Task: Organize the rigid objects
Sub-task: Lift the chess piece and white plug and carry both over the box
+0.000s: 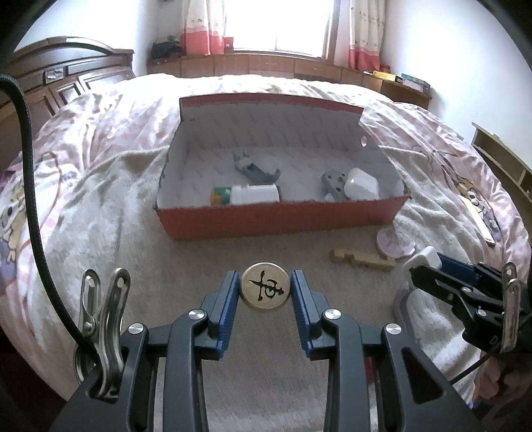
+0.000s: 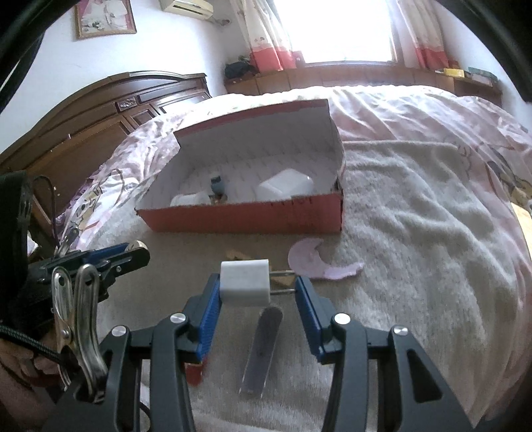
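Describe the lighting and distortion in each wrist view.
Left wrist view: the window is blown out white, and the fisheye bows the red box and bed edges. Right wrist view: the same window glare, dark corner vignetting, soft detail on the white blanket.

**Both our grippers clamped and tilted down**

Our left gripper (image 1: pixel 265 292) points down and forward, its blue pads (image 1: pixel 229 302) pressed on either side of a round disc (image 1: pixel 265 289). Our right gripper (image 2: pixel 257 287) is angled likewise, jaws closed across a white plug (image 2: pixel 245 282). Fingers of one hand (image 2: pixel 30 365) show behind the clamp.
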A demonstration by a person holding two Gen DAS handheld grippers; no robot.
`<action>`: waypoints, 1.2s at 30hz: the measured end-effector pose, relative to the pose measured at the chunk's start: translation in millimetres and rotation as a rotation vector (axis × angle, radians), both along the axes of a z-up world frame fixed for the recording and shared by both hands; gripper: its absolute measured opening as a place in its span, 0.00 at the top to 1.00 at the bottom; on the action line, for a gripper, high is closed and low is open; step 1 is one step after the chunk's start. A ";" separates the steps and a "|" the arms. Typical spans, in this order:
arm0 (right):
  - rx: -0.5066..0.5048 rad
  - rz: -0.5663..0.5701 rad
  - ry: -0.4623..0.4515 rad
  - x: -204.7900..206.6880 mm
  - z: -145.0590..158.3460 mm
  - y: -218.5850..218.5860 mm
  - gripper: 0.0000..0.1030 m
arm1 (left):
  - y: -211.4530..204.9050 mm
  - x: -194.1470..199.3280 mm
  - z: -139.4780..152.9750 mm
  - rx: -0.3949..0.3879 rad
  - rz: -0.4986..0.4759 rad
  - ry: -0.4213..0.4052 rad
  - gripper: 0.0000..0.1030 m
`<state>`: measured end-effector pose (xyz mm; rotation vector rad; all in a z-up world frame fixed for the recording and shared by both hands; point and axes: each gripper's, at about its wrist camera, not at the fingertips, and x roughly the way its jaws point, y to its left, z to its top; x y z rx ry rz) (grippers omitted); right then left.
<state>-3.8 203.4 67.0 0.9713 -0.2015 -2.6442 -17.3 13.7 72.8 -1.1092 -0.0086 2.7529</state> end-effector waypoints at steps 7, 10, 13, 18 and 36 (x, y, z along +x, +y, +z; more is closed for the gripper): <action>-0.016 0.002 0.011 -16.3 8.8 0.7 0.54 | 0.4 -16.4 12.1 -0.007 0.012 0.032 0.68; -0.024 -0.002 0.015 -21.5 12.4 0.8 0.54 | -1.8 -23.3 17.5 0.000 0.016 0.047 0.68; -0.028 -0.010 0.025 -27.8 16.4 0.1 0.54 | -2.7 -29.8 22.2 -0.005 0.017 0.062 0.68; -0.049 -0.013 0.040 -40.0 22.9 0.0 0.54 | -5.9 -47.0 29.7 0.004 0.035 0.071 0.68; -0.025 -0.030 0.062 -89.7 34.9 -5.9 0.54 | -1.5 -97.9 17.9 0.004 0.055 0.037 0.68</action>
